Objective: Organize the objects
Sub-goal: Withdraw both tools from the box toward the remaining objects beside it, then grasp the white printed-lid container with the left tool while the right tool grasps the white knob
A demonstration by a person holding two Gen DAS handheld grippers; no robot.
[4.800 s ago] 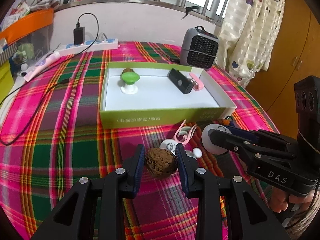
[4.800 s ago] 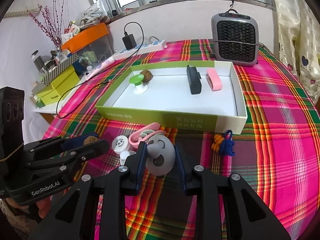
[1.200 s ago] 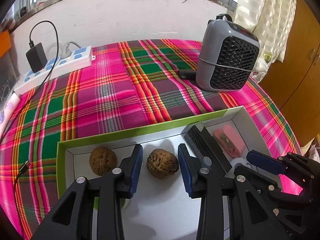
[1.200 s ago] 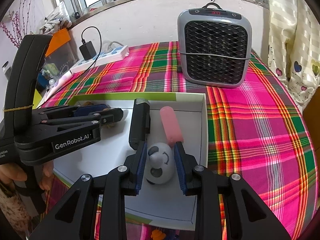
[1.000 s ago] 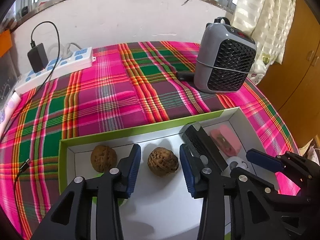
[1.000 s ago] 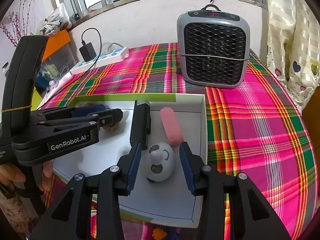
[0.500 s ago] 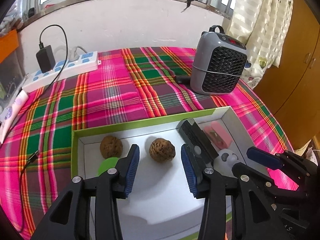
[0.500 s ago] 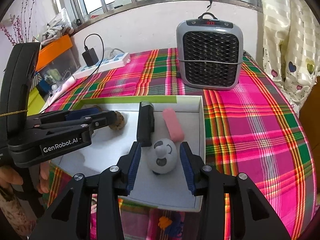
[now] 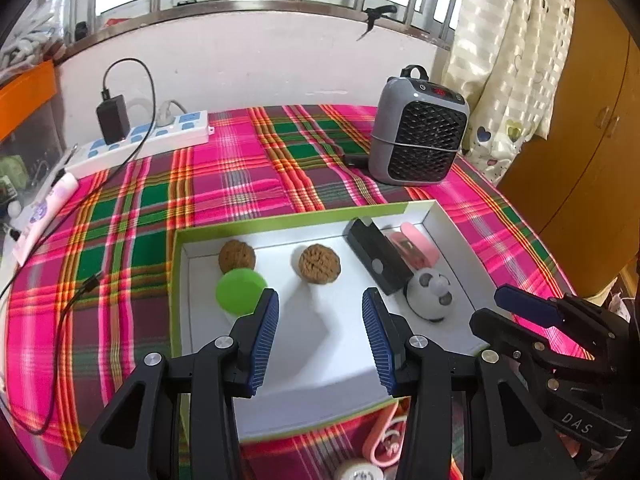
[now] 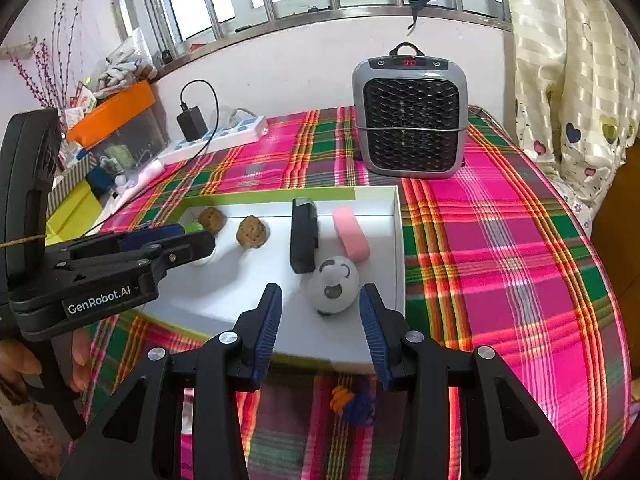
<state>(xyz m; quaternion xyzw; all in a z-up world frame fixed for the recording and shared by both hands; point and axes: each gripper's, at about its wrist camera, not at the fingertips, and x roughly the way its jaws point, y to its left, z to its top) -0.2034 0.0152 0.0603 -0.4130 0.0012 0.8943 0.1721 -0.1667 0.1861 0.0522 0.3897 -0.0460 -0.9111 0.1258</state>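
A white box with a green rim [image 9: 288, 216] [image 10: 272, 194] lies on the plaid cloth. Inside it rest two walnuts [image 9: 319, 263] [image 9: 236, 256], a green-capped piece [image 9: 241, 291], a black device [image 9: 378, 256], a pink case [image 9: 416, 242] and a grey-white ball with a face [image 9: 432, 296] [image 10: 334, 285]. My left gripper [image 9: 319, 308] hangs open above the box floor, short of the nearer walnut [image 10: 251, 232]. My right gripper [image 10: 320, 308] is open too; the ball sits just ahead of its tips, close to the right finger, untouched. Each gripper shows in the other's view [image 9: 520, 312] [image 10: 192, 240].
A grey heater [image 9: 418, 140] [image 10: 410, 120] stands behind the box. A power strip [image 9: 140, 144] with a charger lies at the back left. In front of the box lie a pink clip [image 9: 384, 440] and an orange and blue knot [image 10: 352, 400]. A hand holds the left gripper.
The walnut and the ball went from the cloth into the box. Both grippers let go about a second ago and have since drawn back and upward; the objects stay put.
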